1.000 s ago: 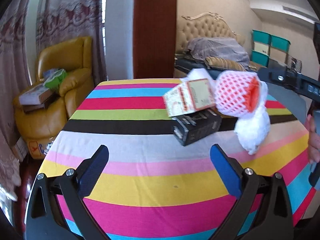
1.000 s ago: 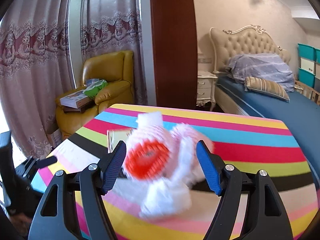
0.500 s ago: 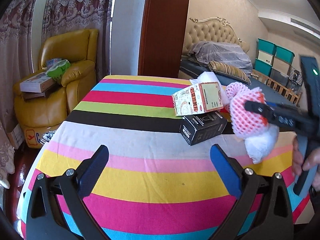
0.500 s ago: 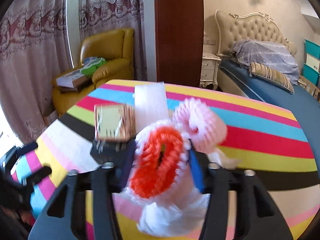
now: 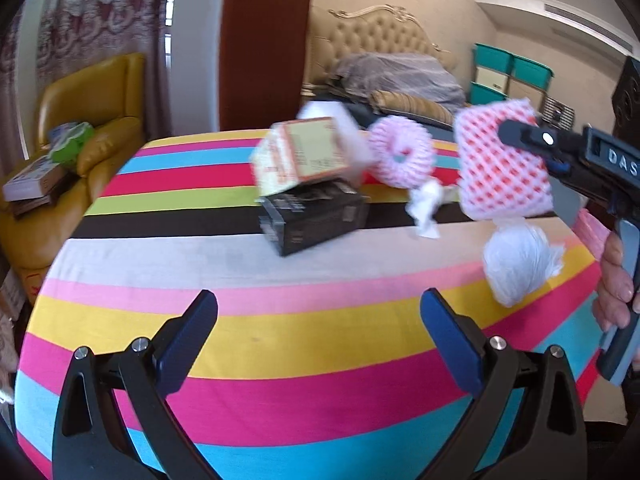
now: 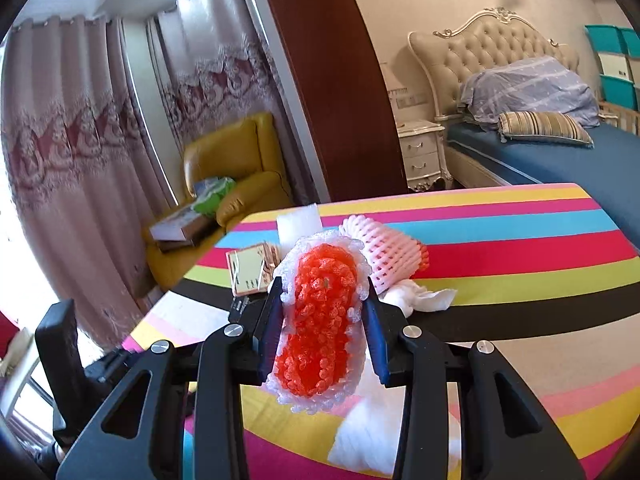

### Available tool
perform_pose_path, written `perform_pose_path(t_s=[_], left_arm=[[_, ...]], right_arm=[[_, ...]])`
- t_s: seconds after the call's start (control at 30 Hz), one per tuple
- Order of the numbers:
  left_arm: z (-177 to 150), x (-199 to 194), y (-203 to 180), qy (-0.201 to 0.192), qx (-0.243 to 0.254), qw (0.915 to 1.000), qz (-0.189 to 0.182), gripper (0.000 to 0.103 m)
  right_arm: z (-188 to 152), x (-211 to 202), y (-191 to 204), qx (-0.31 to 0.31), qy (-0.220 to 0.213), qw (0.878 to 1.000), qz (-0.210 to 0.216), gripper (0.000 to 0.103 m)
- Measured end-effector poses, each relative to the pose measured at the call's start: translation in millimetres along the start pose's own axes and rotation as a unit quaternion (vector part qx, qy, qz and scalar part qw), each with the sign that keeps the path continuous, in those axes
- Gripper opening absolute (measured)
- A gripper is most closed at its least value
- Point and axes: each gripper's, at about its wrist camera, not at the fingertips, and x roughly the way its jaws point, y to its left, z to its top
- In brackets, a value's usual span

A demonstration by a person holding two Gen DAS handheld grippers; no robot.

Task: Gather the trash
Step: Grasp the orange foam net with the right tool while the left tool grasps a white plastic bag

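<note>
My right gripper (image 6: 322, 324) is shut on an orange-and-white foam fruit net (image 6: 322, 324) and holds it above the striped table (image 6: 520, 248); it also shows in the left wrist view (image 5: 500, 168) with a white wad (image 5: 516, 268) hanging under it. On the table lie a pink foam net (image 5: 402, 152), a crumpled tissue (image 5: 424, 204), a beige carton (image 5: 304, 156) on a black box (image 5: 312, 220) and a white foam piece (image 6: 299, 226). My left gripper (image 5: 318, 340) is open and empty over the near table stripes.
A yellow armchair (image 5: 92, 120) with books stands left of the table by the curtains. A bed (image 6: 560, 156) and nightstand (image 6: 422, 152) lie beyond the far edge. Teal storage boxes (image 5: 512, 76) stand at the back right.
My right gripper has closed on the orange foam net and lifted it off the table. The pink net and tissue stay behind. The left gripper has shifted only slightly.
</note>
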Motion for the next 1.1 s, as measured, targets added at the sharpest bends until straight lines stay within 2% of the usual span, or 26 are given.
perform_pose_path(t_s=[0.17,0.4,0.53,0.7,0.77,0.8,0.87,0.9,0.93,1.03,1.1], left_arm=[[3.3,4.3,-35.4,0.01,0.029,0.9989,-0.035,0.098],[8.7,19.2,-92.9,0.027,0.068,0.9926,-0.097,0.098],[12.0,32.5,-126.4,0.033,0.091,0.9895,-0.107,0.098],[11.5,50.3,-147.9,0.043,0.097,0.9895,-0.098,0.098],[13.2,57.3,-153.6,0.049,0.093,0.9896,-0.099,0.093],[14.4,61.1,-156.2,0.053,0.09,0.9893,-0.103,0.087],[14.0,67.0,-161.3,0.061,0.093,0.9882,-0.106,0.073],[12.4,69.8,-163.9,0.067,0.1,0.9867,-0.11,0.057],[10.2,70.8,-165.8,0.07,0.107,0.9855,-0.111,0.05],[7.0,60.1,-163.4,0.047,0.115,0.9859,-0.113,0.041],[7.9,53.3,-158.9,0.033,0.11,0.9873,-0.109,0.04]], right_arm=[[4.5,-35.0,-12.5,0.0,-0.044,0.999,-0.028,0.037],[-10.3,-77.5,-62.4,0.034,-0.06,0.994,-0.086,0.037],[-25.6,-95.4,-84.2,0.037,-0.059,0.989,-0.127,0.037],[-42.5,-109.6,-102.2,0.035,-0.052,0.986,-0.156,0.037],[-48.9,-111.6,-104.8,0.031,-0.048,0.985,-0.163,0.037],[-52.2,-112.2,-105.8,0.03,-0.046,0.985,-0.165,0.037],[-57.0,-113.0,-108.3,0.033,-0.043,0.985,-0.165,0.037],[-59.4,-113.1,-109.7,0.035,-0.041,0.985,-0.165,0.037],[-59.6,-112.0,-110.2,0.035,-0.039,0.985,-0.166,0.037],[-65.6,-108.8,-109.8,0.04,-0.032,0.985,-0.164,0.037],[-68.0,-105.1,-105.5,0.038,-0.028,0.986,-0.16,0.037]])
